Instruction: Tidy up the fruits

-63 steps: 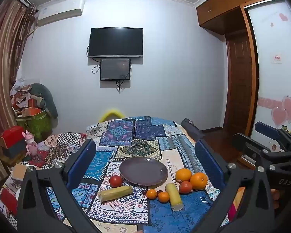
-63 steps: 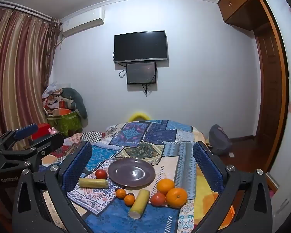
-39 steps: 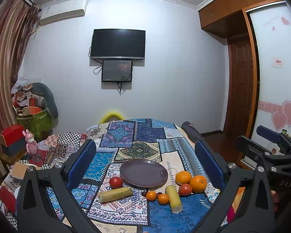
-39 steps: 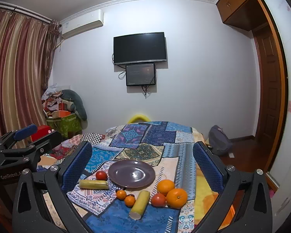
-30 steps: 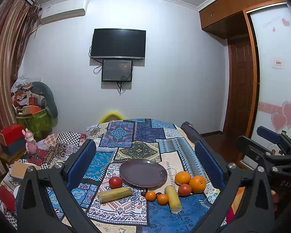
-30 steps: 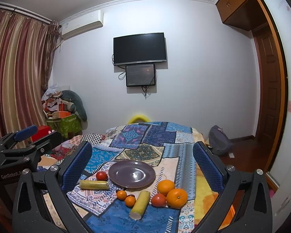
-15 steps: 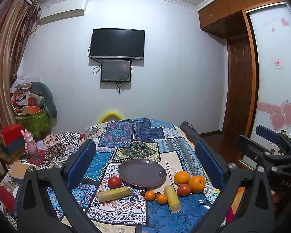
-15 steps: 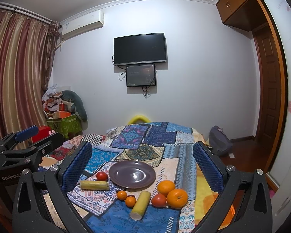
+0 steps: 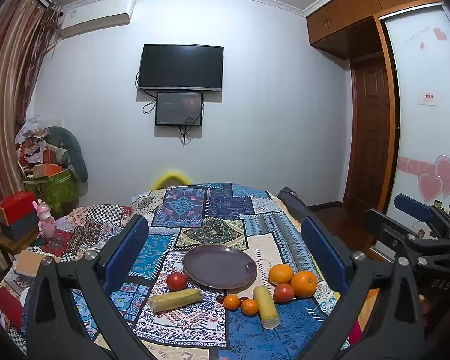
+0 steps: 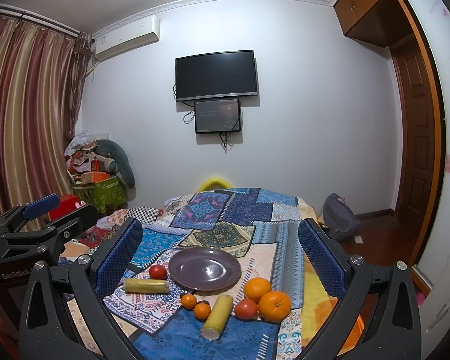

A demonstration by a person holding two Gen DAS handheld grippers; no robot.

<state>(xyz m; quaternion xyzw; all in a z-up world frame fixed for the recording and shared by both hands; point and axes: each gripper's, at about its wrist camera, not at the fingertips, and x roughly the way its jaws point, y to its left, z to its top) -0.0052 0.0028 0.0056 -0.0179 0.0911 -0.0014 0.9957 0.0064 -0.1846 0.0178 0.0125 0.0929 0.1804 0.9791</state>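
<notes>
An empty purple plate [image 9: 220,266] [image 10: 204,267] lies on a patchwork cloth. Around it lie two oranges [image 9: 305,283] [image 10: 274,301], two tomatoes [image 9: 176,281] [image 10: 158,271], two small mandarins [image 9: 231,302] [image 10: 189,301] and two yellow-green stalk pieces [image 9: 175,300] [image 10: 217,311]. My left gripper [image 9: 225,246] is open and empty, held above and before the fruit. My right gripper [image 10: 220,244] is open and empty, likewise short of the fruit. Each gripper shows at the edge of the other's view.
The patchwork cloth [image 9: 213,207] covers a table reaching toward the far wall. Boxes and a pink toy [image 9: 45,219] stand at the left. A dark bag [image 10: 340,217] lies on the floor at the right, near a wooden door [image 9: 369,147].
Both views have drifted only slightly. Nothing on the cloth has moved and both grippers stay open.
</notes>
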